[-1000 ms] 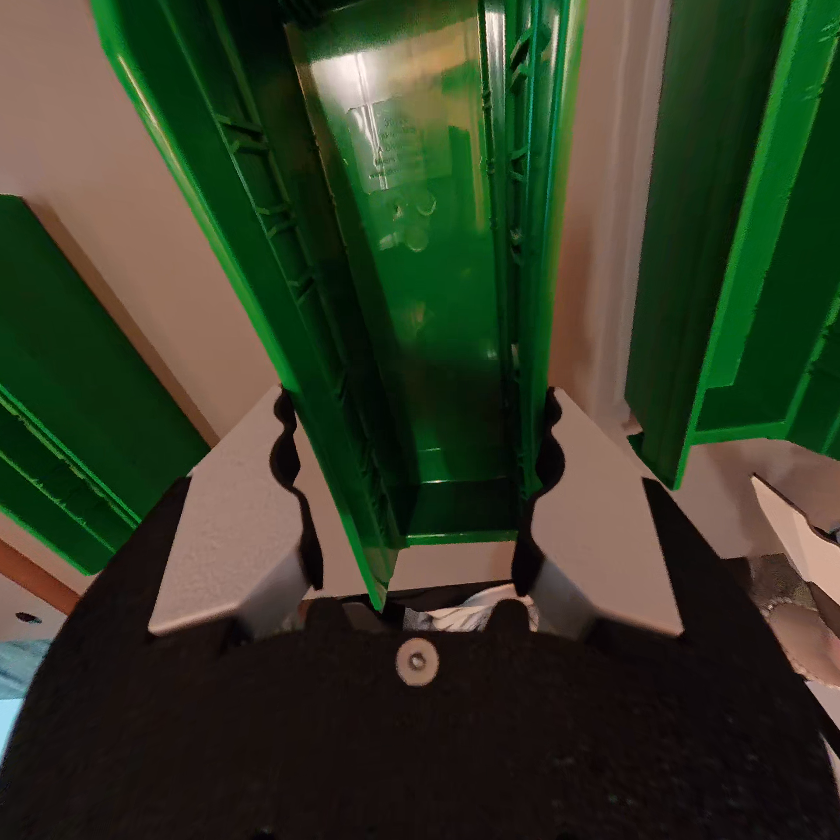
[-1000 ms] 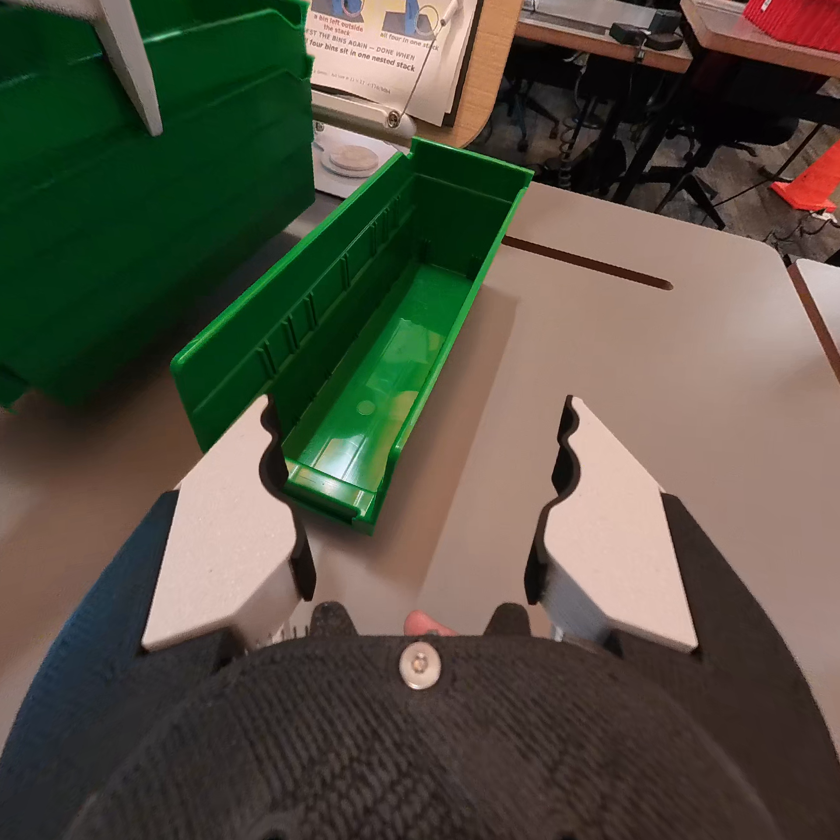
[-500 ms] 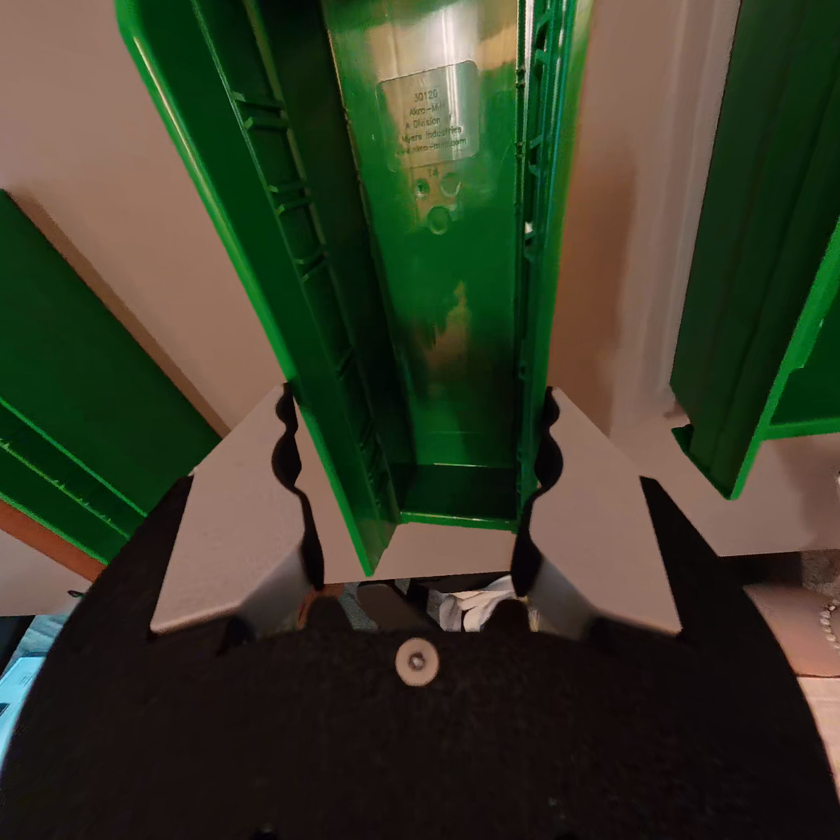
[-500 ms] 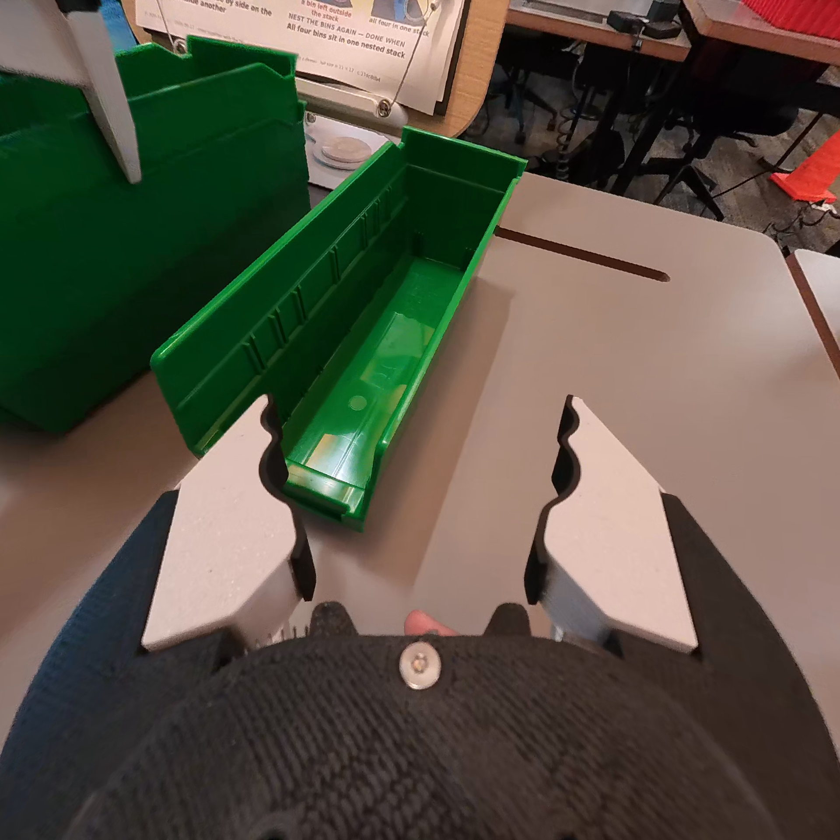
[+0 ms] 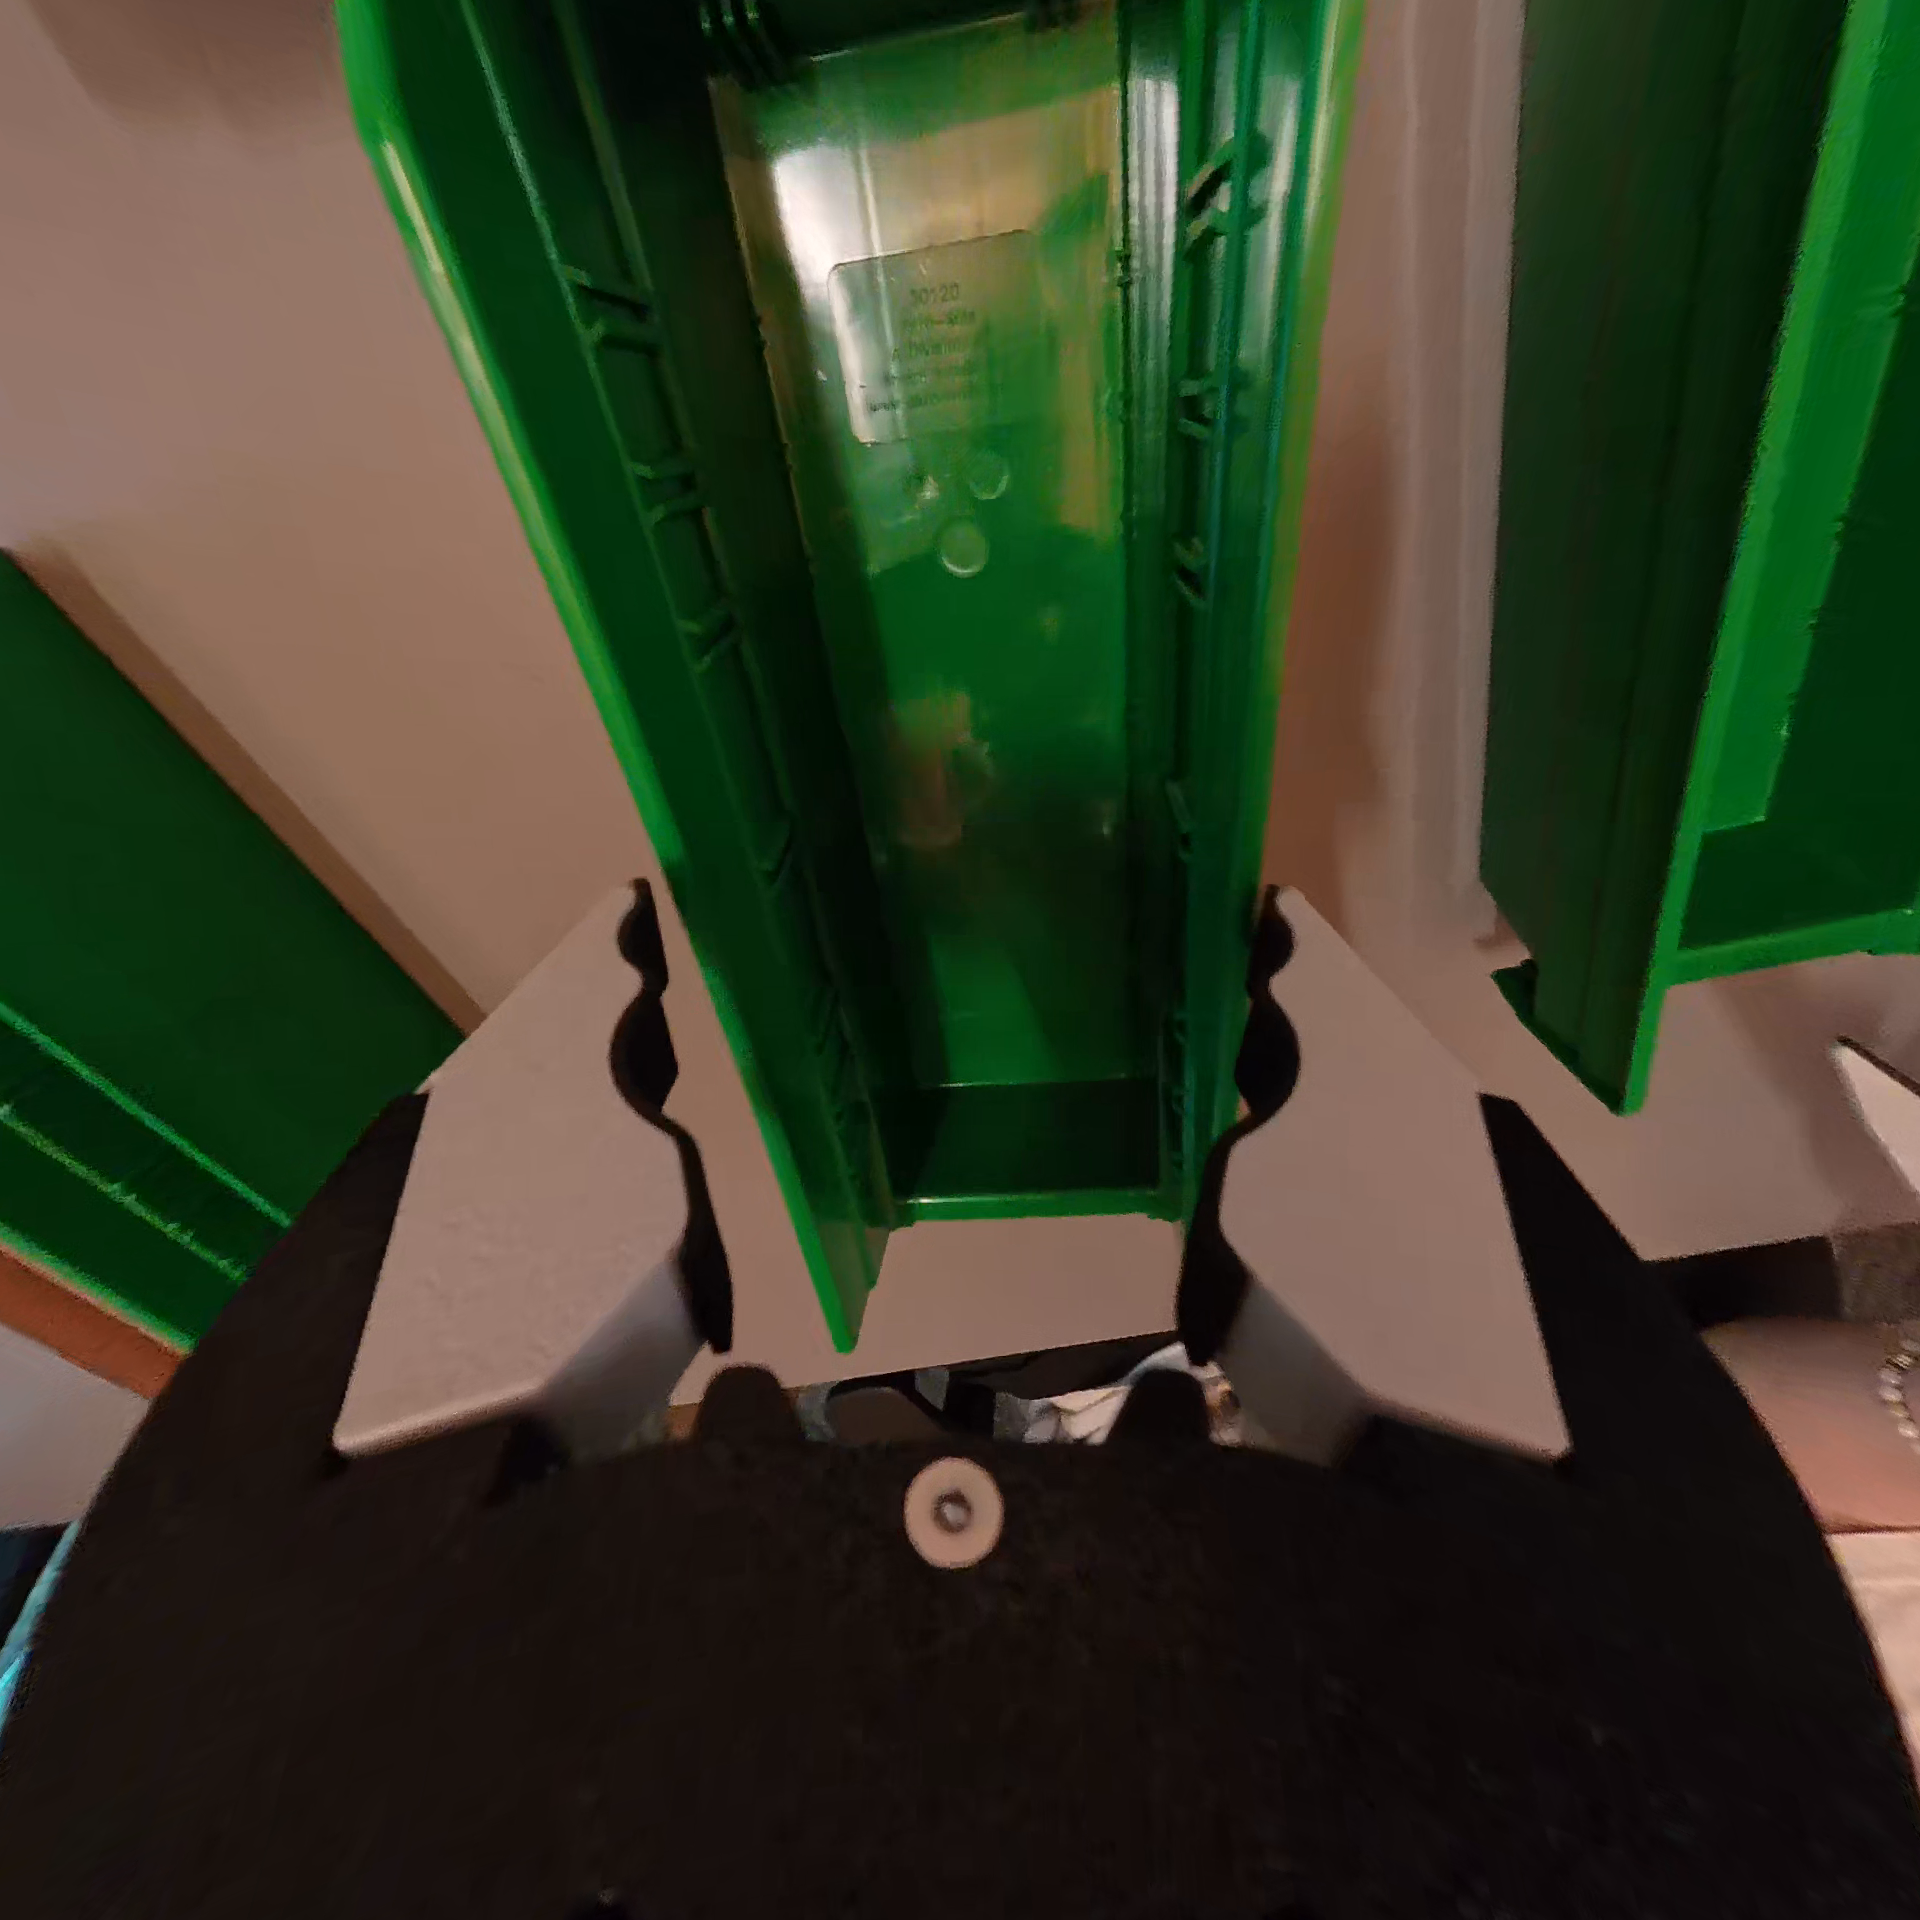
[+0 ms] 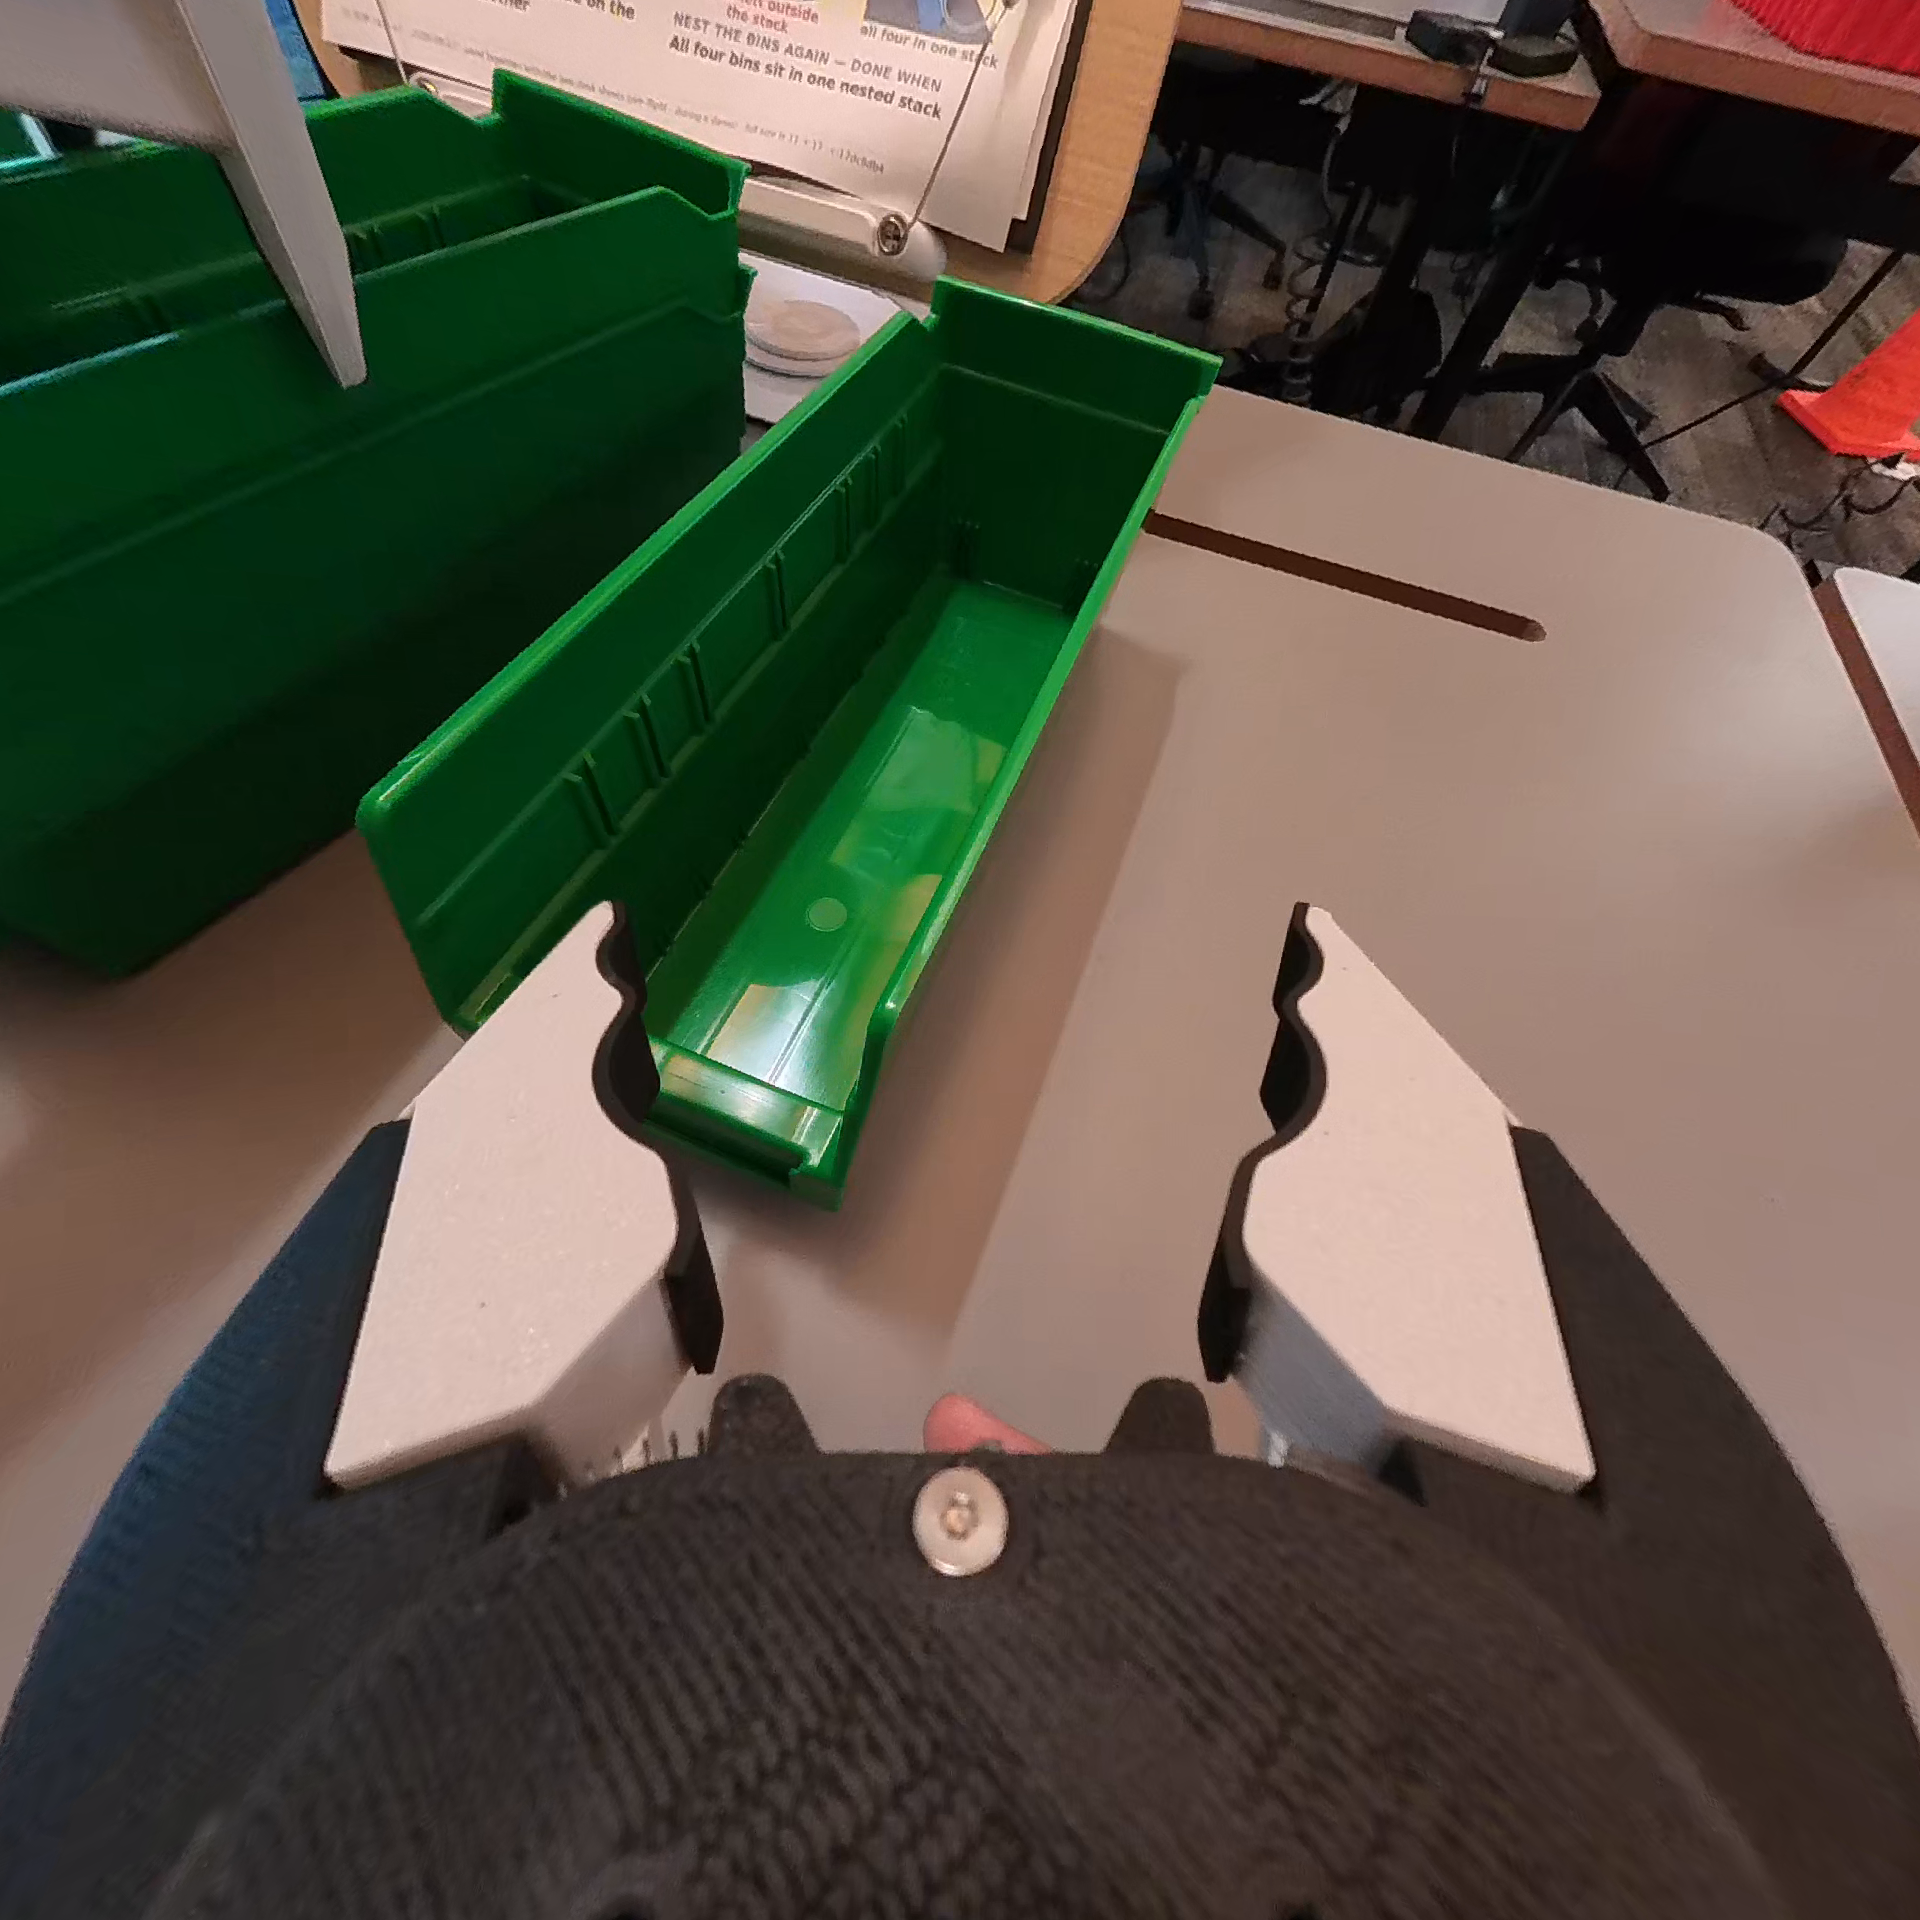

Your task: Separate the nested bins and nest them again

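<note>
In the left wrist view a long green bin (image 5: 966, 623) lies lengthwise under my left gripper (image 5: 954, 899). The gripper is open and straddles the bin's near end: the right finger touches the right wall and the left finger stands clear of the left wall. Two more green bins lie at the left (image 5: 156, 935) and right (image 5: 1714, 520). In the right wrist view my right gripper (image 6: 958, 914) is open and empty above the table (image 6: 1455, 935), at the near end of a single empty green bin (image 6: 883, 779). Further green bins (image 6: 312, 571) stand to its left under the left gripper's finger (image 6: 281, 208).
A paper sign (image 6: 831, 62) hangs on a board behind the bins, with a white round object (image 6: 800, 322) below it. A dark slot (image 6: 1340, 577) cuts the table top at the right. Chairs, desks and an orange cone (image 6: 1860, 405) stand beyond the table's far edge.
The left gripper has shifted slightly over its bin and stays open. In the right wrist view the bins on the left show lower and more fully. The right gripper stays open.
</note>
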A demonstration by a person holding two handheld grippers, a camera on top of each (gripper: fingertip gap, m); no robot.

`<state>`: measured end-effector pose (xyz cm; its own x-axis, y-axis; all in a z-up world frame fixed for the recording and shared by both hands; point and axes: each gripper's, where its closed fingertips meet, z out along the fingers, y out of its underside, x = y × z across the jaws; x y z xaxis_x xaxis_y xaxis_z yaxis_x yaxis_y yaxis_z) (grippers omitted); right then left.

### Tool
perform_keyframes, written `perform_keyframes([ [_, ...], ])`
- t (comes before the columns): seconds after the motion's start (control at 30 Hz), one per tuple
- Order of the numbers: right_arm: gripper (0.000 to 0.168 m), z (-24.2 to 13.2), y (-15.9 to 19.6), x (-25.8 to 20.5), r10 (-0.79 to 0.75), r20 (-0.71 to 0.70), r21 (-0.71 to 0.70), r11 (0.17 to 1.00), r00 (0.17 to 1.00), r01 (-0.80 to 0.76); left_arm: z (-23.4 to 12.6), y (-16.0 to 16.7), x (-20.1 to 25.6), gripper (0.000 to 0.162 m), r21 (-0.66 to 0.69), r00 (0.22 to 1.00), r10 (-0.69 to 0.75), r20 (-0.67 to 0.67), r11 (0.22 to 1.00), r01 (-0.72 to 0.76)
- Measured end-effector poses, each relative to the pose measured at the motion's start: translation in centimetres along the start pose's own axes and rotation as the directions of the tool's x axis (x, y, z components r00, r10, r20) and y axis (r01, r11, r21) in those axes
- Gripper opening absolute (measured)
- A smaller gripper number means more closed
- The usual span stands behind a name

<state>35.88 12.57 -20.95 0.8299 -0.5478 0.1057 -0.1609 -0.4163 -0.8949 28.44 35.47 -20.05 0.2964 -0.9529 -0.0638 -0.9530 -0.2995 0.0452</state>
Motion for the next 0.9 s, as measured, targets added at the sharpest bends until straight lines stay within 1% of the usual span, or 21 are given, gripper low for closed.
perform_keyframes([
  [0.13,0.12,-0.05,-0.01,-0.09,-0.003,0.003,-0.001,1.0,1.0,0.003,-0.17,0.04,0.27,0.095,-0.007,1.0,-0.005,-0.004,1.0,0.005],
  [0.33,0.12,-0.2,-0.06,0.13,0.006,0.003,0.004,1.0,1.0,-0.006,-0.35,0.21,0.12,0.081,-0.009,1.0,0.0,0.011,1.0,0.0],
  [0.37,0.12,-0.22,-0.02,0.21,0.008,0.002,0.002,1.0,1.0,-0.008,-0.35,0.28,0.09,0.082,-0.016,1.0,0.001,0.012,1.0,0.0],
  [0.47,0.12,-0.32,-0.12,0.43,0.014,-0.001,0.008,1.0,1.0,-0.014,-0.17,0.29,0.18,0.098,-0.012,1.0,-0.002,0.001,1.0,0.002],
  [0.53,0.12,-0.33,-0.17,0.46,0.016,-0.001,0.011,1.0,1.0,-0.016,-0.06,0.23,0.06,0.104,-0.001,1.0,-0.001,0.0,1.0,0.001],
  [0.77,0.12,-0.28,-0.18,0.15,0.005,0.004,0.007,1.0,1.0,-0.005,0.03,-0.03,0.09,0.108,0.031,0.999,0.032,0.004,0.999,-0.032],
  [0.9,0.12,-0.23,-0.13,0.15,0.008,0.004,0.006,1.0,1.0,-0.008,0.18,0.1,0.07,0.111,0.025,0.998,0.049,0.024,0.998,-0.05],
])
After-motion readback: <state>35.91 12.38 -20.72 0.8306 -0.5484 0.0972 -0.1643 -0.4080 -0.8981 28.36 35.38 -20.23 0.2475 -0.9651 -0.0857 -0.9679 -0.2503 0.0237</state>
